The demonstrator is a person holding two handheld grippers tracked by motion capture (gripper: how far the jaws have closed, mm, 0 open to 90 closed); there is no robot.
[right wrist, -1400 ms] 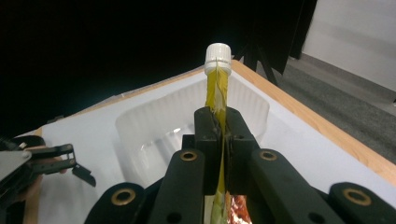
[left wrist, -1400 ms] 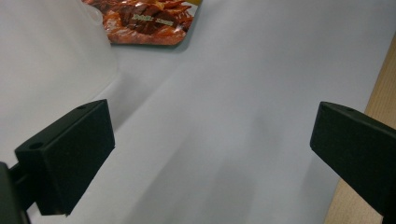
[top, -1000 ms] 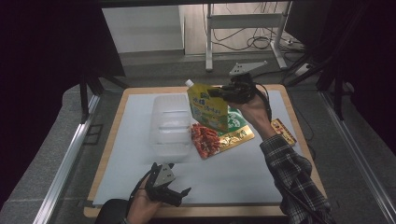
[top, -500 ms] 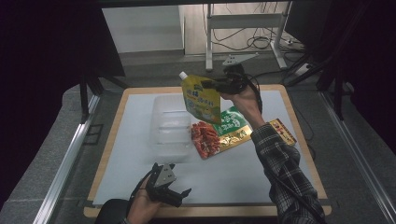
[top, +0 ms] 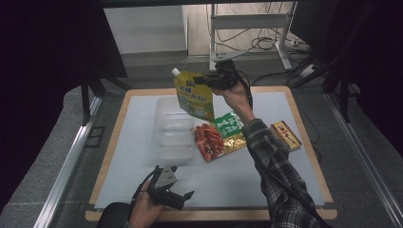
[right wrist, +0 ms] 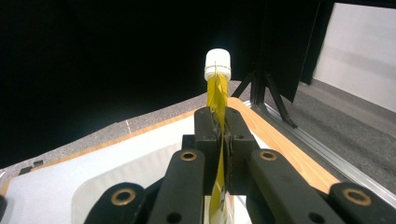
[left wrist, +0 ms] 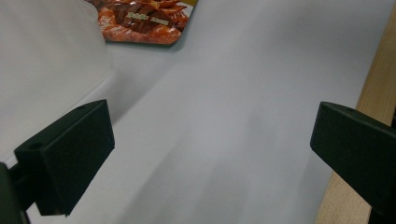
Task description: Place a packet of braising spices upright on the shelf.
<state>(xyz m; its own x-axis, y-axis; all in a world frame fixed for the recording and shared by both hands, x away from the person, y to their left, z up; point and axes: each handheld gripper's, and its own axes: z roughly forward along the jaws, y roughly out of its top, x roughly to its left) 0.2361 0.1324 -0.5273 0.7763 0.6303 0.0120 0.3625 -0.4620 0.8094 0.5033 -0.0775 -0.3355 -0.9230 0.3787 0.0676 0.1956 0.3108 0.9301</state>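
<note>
So counting it all up: one yellow spout pouch (top: 194, 95) is hanging up in the air, one clear plastic container (top: 173, 129) is sitting on the mat, and three flat snack packets are lying beside it, a red one (top: 208, 142), a green one (top: 228, 125) and a gold one (top: 285, 135); two grippers are showing, left (top: 183, 198) and right (top: 208, 81)

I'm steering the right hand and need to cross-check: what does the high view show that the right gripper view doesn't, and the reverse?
High view alone: the red snack packet, green-gold packet, left claw open.
Right gripper view alone: the pouch's white screw cap edge-on, jaws pinching the film.
Both: the yellow spouted pouch held by the right claw over the clear plastic tray.
</note>
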